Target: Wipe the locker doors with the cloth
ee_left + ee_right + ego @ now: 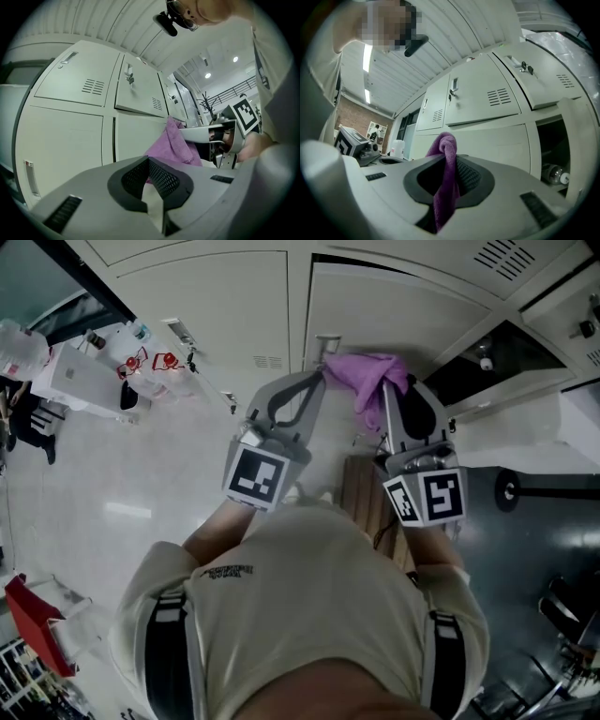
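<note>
A purple cloth (367, 377) hangs bunched in front of the pale locker doors (403, 306). My right gripper (386, 390) is shut on it; in the right gripper view the cloth (446, 187) runs down between the dark pads (471, 176). My left gripper (322, 373) reaches in from the left. Its jaws are closed, with the tips at the cloth's drawn-out left corner. In the left gripper view the cloth (171, 143) rises just past the closed tips of the left gripper (148, 158), and the right gripper (206, 136) holds its top. The door (70, 140) stands close behind.
One locker compartment (487, 357) at the right stands open, with a bottle (555, 173) inside. A wooden slatted bench (361, 488) is below the grippers. Water jugs (141, 362) stand along the lockers at the left. A red object (33, 624) lies on the floor.
</note>
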{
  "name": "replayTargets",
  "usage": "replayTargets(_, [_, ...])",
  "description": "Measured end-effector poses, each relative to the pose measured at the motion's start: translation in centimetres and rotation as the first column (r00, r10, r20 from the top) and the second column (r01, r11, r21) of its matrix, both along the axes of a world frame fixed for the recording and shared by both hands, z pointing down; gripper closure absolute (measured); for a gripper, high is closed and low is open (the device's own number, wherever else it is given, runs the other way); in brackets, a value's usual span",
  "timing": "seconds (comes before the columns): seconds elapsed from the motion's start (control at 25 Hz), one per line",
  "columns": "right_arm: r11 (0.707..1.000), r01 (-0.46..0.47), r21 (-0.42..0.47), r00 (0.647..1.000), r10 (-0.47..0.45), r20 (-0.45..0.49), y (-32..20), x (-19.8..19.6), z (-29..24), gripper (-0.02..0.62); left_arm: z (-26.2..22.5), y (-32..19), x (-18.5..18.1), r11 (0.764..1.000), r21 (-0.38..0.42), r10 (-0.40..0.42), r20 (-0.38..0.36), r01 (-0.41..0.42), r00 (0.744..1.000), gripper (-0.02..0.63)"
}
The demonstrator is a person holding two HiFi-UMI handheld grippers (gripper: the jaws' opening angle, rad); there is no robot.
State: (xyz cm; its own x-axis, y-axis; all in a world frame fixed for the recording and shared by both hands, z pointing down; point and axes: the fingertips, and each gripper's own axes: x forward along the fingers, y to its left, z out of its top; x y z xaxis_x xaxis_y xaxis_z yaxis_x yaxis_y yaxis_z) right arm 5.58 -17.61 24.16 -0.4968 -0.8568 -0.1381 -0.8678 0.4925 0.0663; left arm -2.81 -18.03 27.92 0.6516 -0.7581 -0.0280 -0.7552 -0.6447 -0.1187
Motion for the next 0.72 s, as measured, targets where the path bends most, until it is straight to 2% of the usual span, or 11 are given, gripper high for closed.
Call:
replayTargets(0.44, [0.994,0.091,0.068,0.995,-0.088,-0.046,-2.9,-2.7,-2.1,0.549,-1.0,-1.6,0.0,0.998,0.016,-0.065,0.008,0.065,0.998,0.606])
replayTargets(0.6, [0.99,0.109,0.092,0.993,-0.104,-0.064,-4.4,-4.2,-2.7,0.549,-1.3,-2.4,-0.1,0.996,0.056,-0.077,0.017,0.076,0.997,0.606])
replayTargets(0.72, [0.988,0.113,0.101,0.992,-0.106,-0.072,-5.4,-5.0,-2.9,0.549,-1.2,-3.0,-0.2,0.995,0.048,-0.085,0.015,0.084,0.996,0.606])
